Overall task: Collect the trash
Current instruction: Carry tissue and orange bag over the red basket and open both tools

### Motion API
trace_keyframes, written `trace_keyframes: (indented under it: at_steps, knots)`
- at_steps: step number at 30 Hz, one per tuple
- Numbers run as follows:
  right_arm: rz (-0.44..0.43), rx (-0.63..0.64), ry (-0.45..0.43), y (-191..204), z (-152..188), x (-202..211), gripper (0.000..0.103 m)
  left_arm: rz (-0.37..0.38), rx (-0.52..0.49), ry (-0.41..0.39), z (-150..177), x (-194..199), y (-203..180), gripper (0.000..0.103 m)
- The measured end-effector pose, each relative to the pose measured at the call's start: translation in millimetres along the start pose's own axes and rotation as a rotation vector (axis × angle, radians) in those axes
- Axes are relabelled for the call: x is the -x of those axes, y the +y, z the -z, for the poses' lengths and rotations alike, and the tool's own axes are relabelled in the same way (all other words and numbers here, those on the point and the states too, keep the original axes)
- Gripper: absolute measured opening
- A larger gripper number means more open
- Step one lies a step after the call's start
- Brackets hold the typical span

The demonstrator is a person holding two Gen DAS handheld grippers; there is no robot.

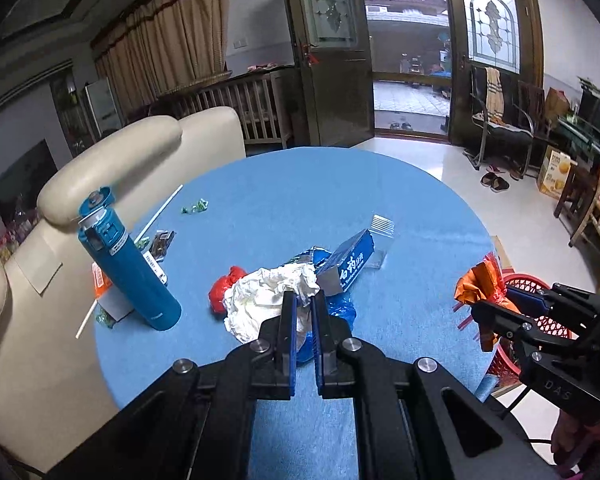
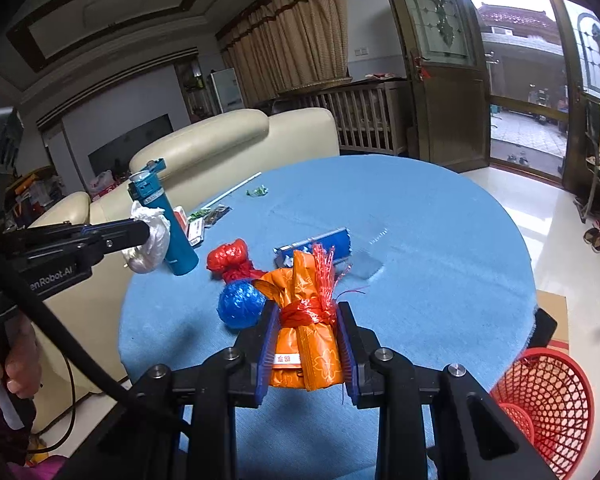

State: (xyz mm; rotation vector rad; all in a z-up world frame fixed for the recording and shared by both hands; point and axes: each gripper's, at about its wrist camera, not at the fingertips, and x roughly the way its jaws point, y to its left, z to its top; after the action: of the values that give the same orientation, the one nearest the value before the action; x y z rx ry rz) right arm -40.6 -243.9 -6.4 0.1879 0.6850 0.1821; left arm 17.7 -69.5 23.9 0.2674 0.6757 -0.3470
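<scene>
While clamped on a crumpled white tissue (image 1: 260, 300), left tongs (image 1: 303, 300) at lower centre of the left wrist view, lifted clear of the blue worktop (image 1: 400, 200). Right tongs (image 2: 307, 316) pinched tight on an orange wrapper bundle (image 2: 306, 344) tied with red string, lower centre of the right wrist view. Behind, on the worktop: red bag ball (image 2: 230, 258), blue bag ball (image 2: 240, 304), blue box (image 2: 320, 246). At left, upright teal flask (image 1: 130, 268). Beside the worktop, lower right, red mesh basket (image 2: 548, 404) on the floor.
</scene>
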Motion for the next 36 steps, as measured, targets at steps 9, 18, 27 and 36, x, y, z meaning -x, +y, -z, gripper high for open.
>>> trace_keyframes:
  at_steps: [9,18,27,36]
  knots:
    - [0.037,-0.039,-0.017,-23,6,16,0.031,0.002,-0.061,0.002,-2,-5,-29,0.008]
    - [0.081,-0.097,-0.040,-52,12,36,0.031,0.020,-0.131,0.001,-3,-4,-61,0.008]
    - [0.106,-0.149,-0.073,-77,18,55,0.031,0.019,-0.197,-0.009,-9,0,-93,0.008]
    - [0.141,-0.201,-0.086,-104,29,71,0.031,0.044,-0.263,-0.014,-16,-1,-125,0.008]
